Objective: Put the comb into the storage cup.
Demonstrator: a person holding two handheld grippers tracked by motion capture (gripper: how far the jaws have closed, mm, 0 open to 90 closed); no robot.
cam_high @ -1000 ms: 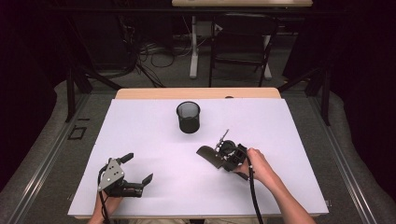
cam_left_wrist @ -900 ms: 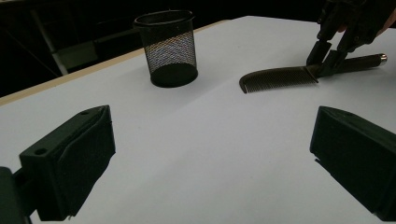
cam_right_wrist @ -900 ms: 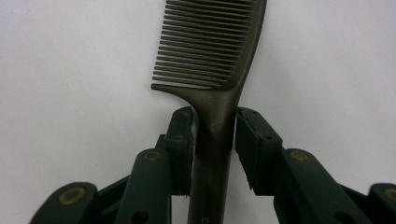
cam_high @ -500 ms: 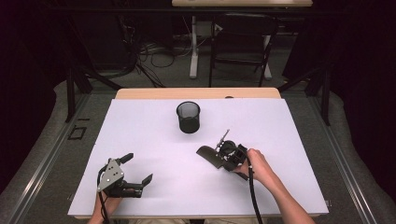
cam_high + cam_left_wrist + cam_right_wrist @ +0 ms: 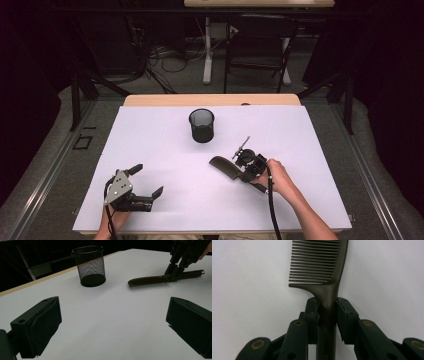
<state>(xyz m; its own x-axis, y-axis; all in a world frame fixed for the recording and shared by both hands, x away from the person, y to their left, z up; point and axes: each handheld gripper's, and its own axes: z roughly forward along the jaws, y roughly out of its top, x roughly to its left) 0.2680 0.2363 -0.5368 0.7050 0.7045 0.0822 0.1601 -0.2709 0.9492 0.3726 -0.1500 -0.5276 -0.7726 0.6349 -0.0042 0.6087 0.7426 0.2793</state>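
On the left, our left gripper (image 5: 142, 182) rests on the white surface (image 5: 165, 150), jaws wide open and holding nothing. The mesh cup (image 5: 202, 125) stands upright farther back. Our right gripper (image 5: 327, 312) has just been closing its jaws on the comb (image 5: 324, 267), now pinched at the handle's neck. The comb lies flat, its long axis pointing teeth-end left. Next, we judge, comes lifting it toward the cup.
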